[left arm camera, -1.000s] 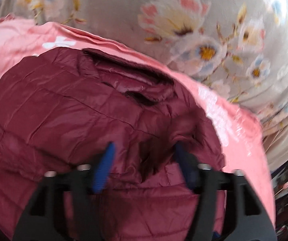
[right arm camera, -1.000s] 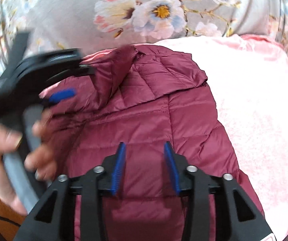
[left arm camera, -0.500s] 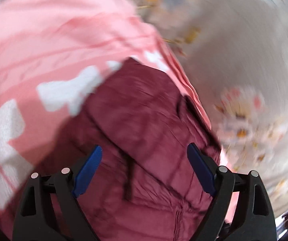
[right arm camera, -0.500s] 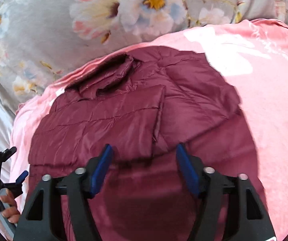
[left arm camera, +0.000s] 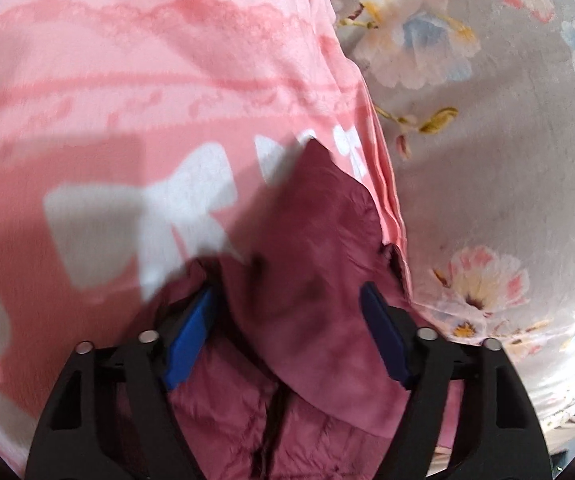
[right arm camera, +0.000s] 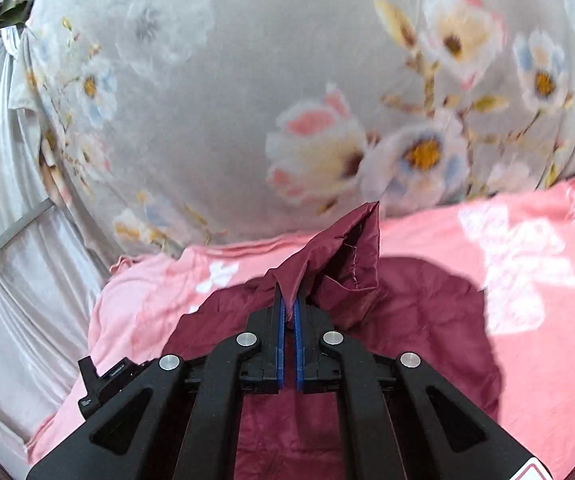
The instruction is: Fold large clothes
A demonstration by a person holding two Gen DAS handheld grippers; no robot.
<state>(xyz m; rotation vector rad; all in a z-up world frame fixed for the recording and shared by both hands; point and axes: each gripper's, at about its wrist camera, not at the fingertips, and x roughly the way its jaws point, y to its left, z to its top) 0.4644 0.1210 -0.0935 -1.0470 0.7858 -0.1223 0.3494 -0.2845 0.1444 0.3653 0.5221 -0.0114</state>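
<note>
- The right gripper (right arm camera: 289, 312) is pinched tight on a raised flap of the jacket (right arm camera: 407, 320), likely the collar or hood edge, lifting it clear of the body so it can be folded over.
- The left gripper (left arm camera: 287, 320) is spread wide, its pads to either side of a jacket fold (left arm camera: 319, 264) and not clamping it; I judge it poised to grab that fold.
- The maroon quilted jacket lies on a pink blanket (left arm camera: 127, 80) with white patterns.
- Under the blanket is a grey floral sheet (right arm camera: 247, 100); pale curtains (right arm camera: 3, 200) hang at the left.
</note>
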